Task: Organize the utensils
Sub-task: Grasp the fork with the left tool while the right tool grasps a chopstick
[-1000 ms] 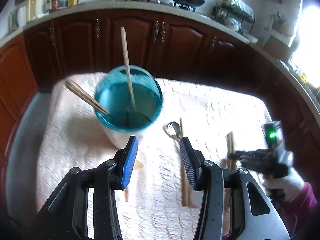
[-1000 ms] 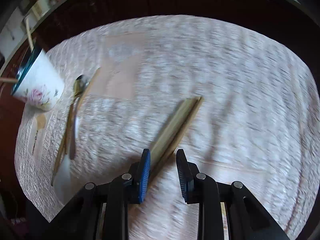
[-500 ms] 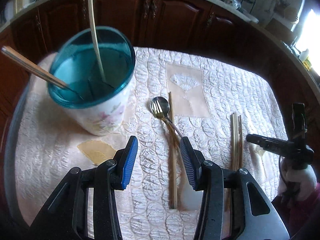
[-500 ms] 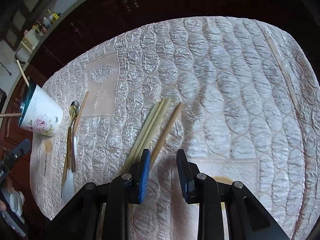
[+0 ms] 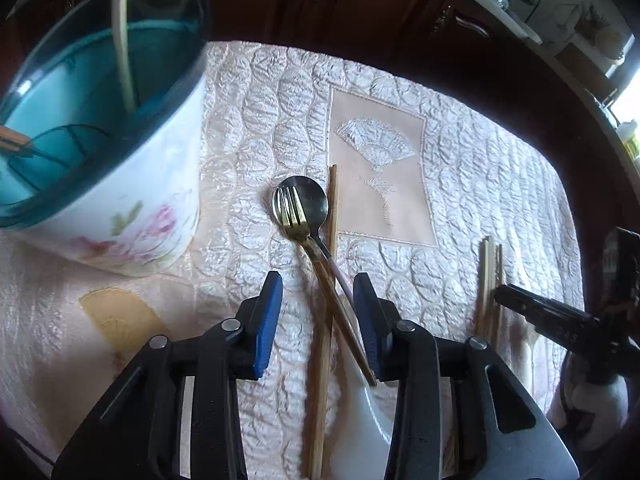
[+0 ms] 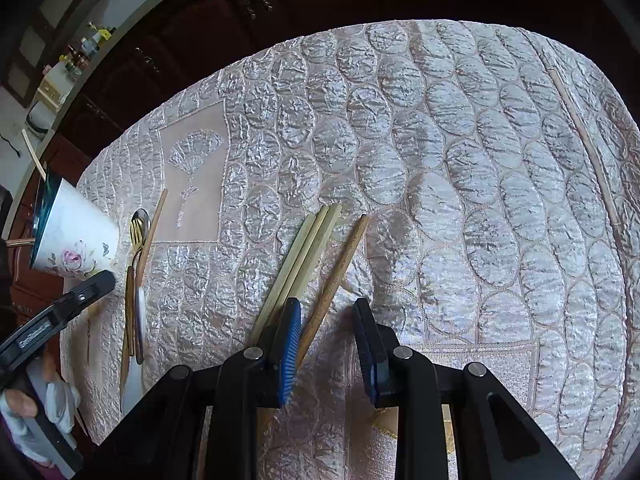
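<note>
Entry, left to right, as I logged it.

Cup: floral, teal-rimmed, far left on the quilted cloth. A pale stick and a wooden handle stood in it already. It filled more of my left view than half a second before, and had slid to the frame edge.

Fork and spoon: heads overlapped, handles running back toward me, a brown chopstick alongside. All lay loose on the cloth.

Left gripper: released, jaws wide, nothing held. I had brought it down and forward over the crossed handles, which now sat between the pads; earlier they were ahead of the tips. I judged this the set-up for a pick, with the cup just beside as destination.

Pale chopsticks: a bundle of three, I think, though the near ends were hidden behind the pad. They lay left of the right gripper's gap.

Dark chopstick: angled, its near end passing inside the left pad.

Right gripper: released, empty, low over the cloth. Compared with a second ago the blur had gone and the sticks had drawn nearer the jaws.

Nothing on the cloth was sorted yet.
</note>
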